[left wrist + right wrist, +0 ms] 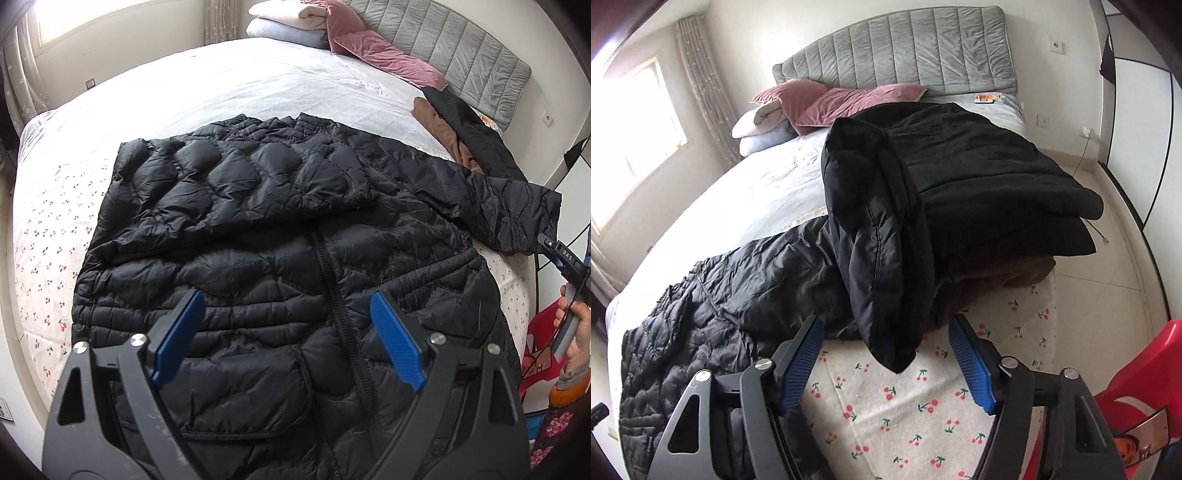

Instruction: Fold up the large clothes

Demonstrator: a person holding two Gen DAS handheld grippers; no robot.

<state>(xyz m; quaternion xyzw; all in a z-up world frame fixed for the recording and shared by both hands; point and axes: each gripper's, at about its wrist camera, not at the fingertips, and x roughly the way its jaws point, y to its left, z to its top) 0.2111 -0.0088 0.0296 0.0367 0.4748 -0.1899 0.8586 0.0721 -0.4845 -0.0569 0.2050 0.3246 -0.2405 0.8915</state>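
A black quilted puffer jacket point(280, 229) lies flat on the bed, zipper up. One sleeve is folded across its chest and the other sleeve point(517, 210) stretches toward the bed's right edge. My left gripper point(286, 336) is open and empty, hovering over the jacket's lower front by the zipper. My right gripper point(886, 365) is open and empty above the cherry-print sheet point(905, 413), just before the sleeve end point(894, 332) of a stacked coat. The puffer jacket point(713, 310) also shows at the left of the right wrist view.
A stack of folded dark coats point(979, 192) on a brown garment sits at the bed's right edge. Pink pillows point(842, 103), a folded quilt point(761, 125) and a grey headboard point(905, 48) are at the far end. A red chair point(1137, 398) stands on the floor at right.
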